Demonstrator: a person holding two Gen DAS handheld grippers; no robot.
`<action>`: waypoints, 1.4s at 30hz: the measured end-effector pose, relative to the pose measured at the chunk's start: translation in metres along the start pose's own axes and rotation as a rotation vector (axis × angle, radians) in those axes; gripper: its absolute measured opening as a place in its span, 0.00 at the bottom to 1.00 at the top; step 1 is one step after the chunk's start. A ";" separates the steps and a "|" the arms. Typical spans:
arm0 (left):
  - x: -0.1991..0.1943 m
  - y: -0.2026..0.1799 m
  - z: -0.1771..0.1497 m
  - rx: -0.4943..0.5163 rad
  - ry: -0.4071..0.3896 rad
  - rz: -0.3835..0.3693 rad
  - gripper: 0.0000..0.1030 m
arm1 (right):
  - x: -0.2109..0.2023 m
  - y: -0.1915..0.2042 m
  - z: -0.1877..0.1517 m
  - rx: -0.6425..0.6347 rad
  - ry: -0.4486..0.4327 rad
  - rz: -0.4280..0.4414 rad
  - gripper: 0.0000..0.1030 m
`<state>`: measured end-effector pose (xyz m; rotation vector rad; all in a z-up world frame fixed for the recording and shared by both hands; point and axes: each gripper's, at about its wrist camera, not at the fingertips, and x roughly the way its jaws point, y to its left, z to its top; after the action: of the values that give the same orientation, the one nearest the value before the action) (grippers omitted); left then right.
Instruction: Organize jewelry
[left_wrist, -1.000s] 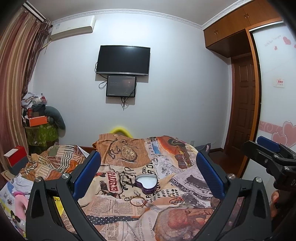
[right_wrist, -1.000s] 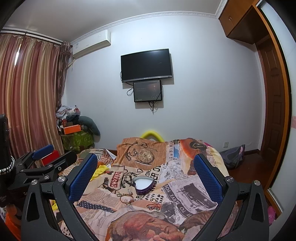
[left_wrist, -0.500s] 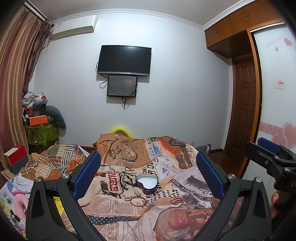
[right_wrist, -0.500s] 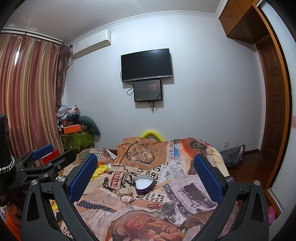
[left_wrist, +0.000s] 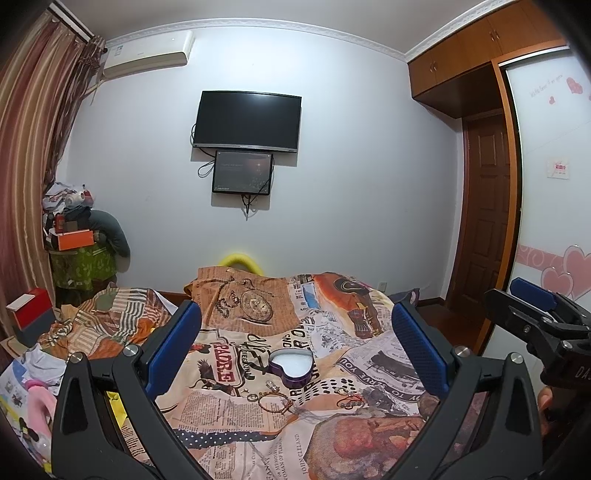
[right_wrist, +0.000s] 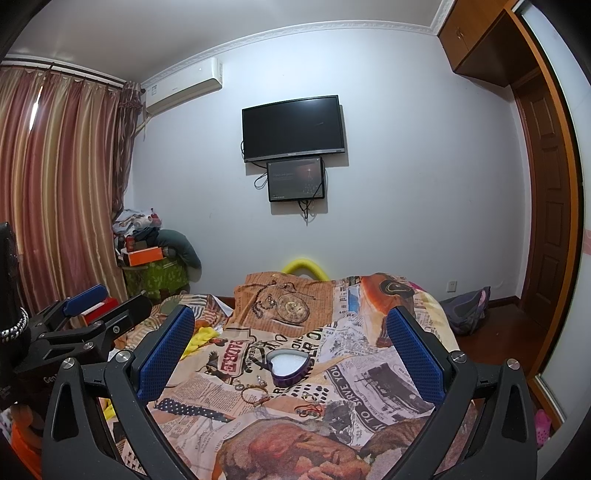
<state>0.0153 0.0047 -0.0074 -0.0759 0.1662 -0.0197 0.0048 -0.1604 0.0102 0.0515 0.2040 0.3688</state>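
Observation:
A purple heart-shaped box with a white inside lies open on the printed bedspread; it also shows in the right wrist view. In front of it lie a brown bracelet, small rings and a red cord bracelet. The right wrist view shows the brown bracelet and the red cord bracelet too. My left gripper is open and empty, held above the bed short of the box. My right gripper is open and empty likewise.
The other gripper shows at the right edge of the left view and the left edge of the right view. A striped blanket and a red box lie at left. A TV hangs on the far wall.
Both views have shifted very slightly; the grippers stay open and the jewelry and box have not moved.

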 end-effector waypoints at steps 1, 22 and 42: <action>0.000 0.000 0.000 0.001 0.001 0.000 1.00 | 0.000 0.001 -0.001 0.000 0.000 0.002 1.00; 0.028 0.011 -0.005 -0.010 0.057 0.020 1.00 | 0.018 -0.007 -0.006 0.005 0.053 -0.005 1.00; 0.145 0.064 -0.088 -0.010 0.400 0.151 0.87 | 0.107 -0.048 -0.074 -0.033 0.373 -0.080 1.00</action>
<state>0.1447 0.0585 -0.1230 -0.0687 0.5712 0.1171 0.1040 -0.1651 -0.0868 -0.0586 0.5672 0.3000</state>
